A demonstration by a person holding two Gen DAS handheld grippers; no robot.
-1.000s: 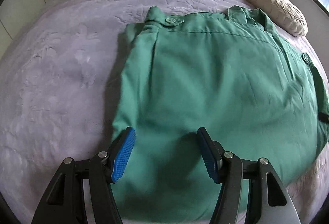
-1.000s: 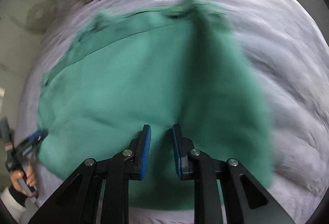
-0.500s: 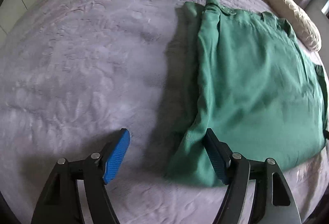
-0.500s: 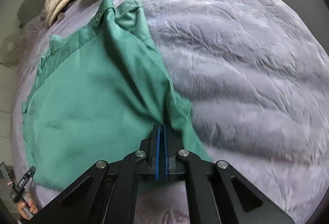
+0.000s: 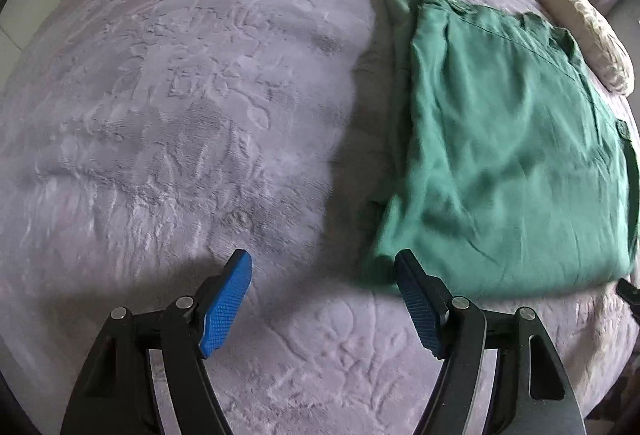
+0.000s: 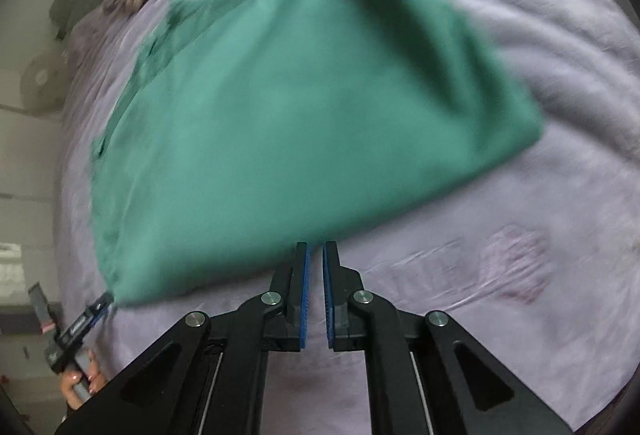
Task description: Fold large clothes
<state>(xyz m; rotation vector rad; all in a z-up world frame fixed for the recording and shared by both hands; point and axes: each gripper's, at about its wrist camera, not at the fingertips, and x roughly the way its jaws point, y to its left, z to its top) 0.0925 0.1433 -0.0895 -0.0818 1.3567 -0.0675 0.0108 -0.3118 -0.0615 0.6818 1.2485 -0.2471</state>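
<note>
Both grippers point steeply down at the lilac plush bedspread. The left gripper is spread wide, empty, its right finger beside the folded green cotton garment's near corner. The right gripper, fingers reopening to a narrow gap, grasps nothing; the garment's edge lies just beyond its tips.

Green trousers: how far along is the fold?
Done: the green trousers lie folded into a flat rectangle on the purple blanket. In hand: nothing; the left gripper stands open beside the near corner, the right gripper has a narrow empty gap. Left: perhaps another fold, though the right view is blurred.
</note>
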